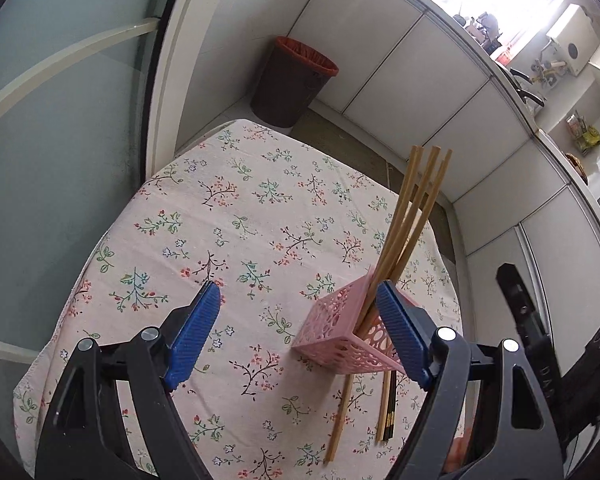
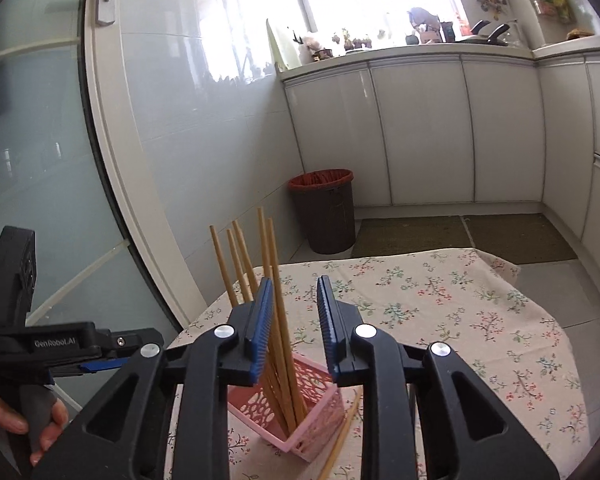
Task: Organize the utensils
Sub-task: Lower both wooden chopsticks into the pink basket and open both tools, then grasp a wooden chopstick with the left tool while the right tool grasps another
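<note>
Our right tool [image 2: 292, 320] stands parted above the pink basket [image 2: 324, 408] of chopsticks [image 2: 278, 340], gripping nothing; left tool [image 1: 300, 336] gapes empty. We judge loose chopsticks [image 1: 340, 420] at the counter's [image 1: 240, 220] five o'clock come next

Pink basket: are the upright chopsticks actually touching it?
Touching. The right wrist view shows the chopsticks standing inside the pink basket, their lower ends resting in its corner.
</note>
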The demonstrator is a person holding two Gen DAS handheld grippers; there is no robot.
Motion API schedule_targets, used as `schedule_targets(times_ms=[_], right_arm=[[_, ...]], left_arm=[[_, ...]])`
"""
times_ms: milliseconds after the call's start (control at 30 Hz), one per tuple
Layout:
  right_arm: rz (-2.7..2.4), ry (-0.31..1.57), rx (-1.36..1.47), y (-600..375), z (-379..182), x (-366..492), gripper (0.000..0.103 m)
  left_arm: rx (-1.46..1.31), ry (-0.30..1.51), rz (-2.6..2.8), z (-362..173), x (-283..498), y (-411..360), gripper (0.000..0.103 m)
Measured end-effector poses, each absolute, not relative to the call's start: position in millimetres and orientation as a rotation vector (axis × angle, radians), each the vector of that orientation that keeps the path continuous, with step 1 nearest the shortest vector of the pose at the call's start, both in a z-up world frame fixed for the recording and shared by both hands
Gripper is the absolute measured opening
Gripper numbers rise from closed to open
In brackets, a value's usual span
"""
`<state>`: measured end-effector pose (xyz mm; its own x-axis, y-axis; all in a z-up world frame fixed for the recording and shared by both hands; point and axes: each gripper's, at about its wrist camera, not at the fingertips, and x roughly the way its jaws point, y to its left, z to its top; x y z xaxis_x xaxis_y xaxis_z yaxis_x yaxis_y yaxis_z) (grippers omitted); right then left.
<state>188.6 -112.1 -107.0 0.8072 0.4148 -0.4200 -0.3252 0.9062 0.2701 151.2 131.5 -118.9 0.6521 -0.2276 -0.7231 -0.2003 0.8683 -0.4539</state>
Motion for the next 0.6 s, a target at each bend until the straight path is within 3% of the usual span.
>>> schedule_targets(times_ms=[200, 300, 600], right_arm=[[0.294, 0.675, 0.244, -170.6, -111.6, 180.1, 0.033], [0.236, 0.782, 0.269, -193.9, -130.9, 173.6, 0.033], [0.309, 0.954, 0.268, -193.8, -171.2, 187.0, 0.033]], left_arm=[[-0.438, 0.932, -0.099, -124.2, 144.7, 88.7, 0.075], [-0.361, 0.952, -0.135, -128.3, 140.4, 60.8, 0.067], [-0.284, 1.128, -0.174, -188.7, 148.7, 13.4, 0.058]])
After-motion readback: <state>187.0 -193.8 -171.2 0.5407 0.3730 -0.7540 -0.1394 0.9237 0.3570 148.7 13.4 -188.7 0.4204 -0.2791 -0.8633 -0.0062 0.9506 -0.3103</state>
